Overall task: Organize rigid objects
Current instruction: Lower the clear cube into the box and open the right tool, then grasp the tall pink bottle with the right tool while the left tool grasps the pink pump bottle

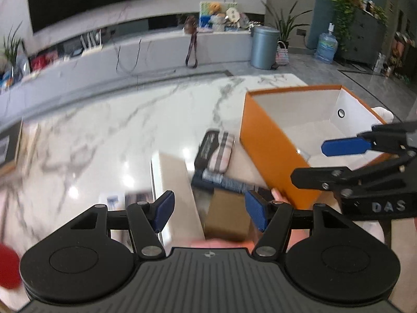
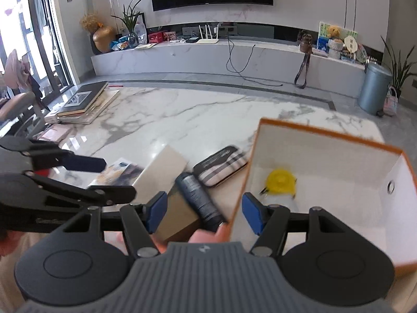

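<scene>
An orange box (image 1: 271, 154) with a white inside stands open on the marble table; it also shows in the right wrist view (image 2: 325, 140). A bottle with a yellow cap (image 2: 280, 181) lies inside it. My right gripper (image 2: 204, 210) is open and empty above the box's near left corner; it also shows in the left wrist view (image 1: 310, 161). My left gripper (image 1: 211, 208) is open and empty over a brown cardboard box (image 1: 226, 216). A dark cylinder (image 2: 199, 202), a striped case (image 2: 221, 165) and a beige box (image 2: 163, 169) lie left of the orange box.
A stack of books (image 2: 83, 101) lies at the table's far left. A leaflet (image 2: 117, 170) lies by the beige box. A red object (image 1: 7, 266) shows at the left edge. A TV bench (image 2: 234, 54) and a grey bin (image 2: 374, 87) stand beyond the table.
</scene>
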`<state>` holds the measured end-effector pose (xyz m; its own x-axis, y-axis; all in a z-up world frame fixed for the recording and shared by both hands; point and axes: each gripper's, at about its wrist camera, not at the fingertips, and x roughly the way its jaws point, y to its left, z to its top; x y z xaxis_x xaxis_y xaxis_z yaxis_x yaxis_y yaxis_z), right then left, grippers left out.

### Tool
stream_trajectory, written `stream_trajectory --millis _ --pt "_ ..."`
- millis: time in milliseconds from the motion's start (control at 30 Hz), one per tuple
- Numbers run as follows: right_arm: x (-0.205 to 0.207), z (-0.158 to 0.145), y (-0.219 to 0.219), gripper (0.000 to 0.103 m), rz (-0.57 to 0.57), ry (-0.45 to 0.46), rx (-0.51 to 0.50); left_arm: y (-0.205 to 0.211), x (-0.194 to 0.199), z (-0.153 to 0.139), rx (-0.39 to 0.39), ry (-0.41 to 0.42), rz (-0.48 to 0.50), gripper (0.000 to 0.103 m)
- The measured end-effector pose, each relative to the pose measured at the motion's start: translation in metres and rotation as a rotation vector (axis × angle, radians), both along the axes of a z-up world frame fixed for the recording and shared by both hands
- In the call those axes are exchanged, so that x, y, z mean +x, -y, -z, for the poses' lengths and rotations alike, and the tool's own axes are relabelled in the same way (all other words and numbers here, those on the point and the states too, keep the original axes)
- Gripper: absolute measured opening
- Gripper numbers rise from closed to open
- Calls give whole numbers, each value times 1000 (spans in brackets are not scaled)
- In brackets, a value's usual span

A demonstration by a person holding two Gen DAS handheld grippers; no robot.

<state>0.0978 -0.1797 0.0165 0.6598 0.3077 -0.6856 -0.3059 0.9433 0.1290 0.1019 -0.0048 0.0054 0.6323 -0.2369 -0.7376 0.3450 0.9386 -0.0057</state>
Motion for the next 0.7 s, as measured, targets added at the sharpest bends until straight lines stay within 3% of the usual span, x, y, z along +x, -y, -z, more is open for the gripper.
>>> stream_trajectory --millis 133,300,433,700 --pt "-20 14 -4 61 12 -44 29 -12 -9 20 -40 -73 -54 74" --pt "-28 42 2 57 49 -138 43 -23 -8 44 -71 -186 -195 72" --pt "-23 59 7 57 86 -196 47 -25 -7 58 -153 -285 -269 74" --pt "-12 78 7 57 105 -239 80 -20 -8 71 -149 -325 -354 74"
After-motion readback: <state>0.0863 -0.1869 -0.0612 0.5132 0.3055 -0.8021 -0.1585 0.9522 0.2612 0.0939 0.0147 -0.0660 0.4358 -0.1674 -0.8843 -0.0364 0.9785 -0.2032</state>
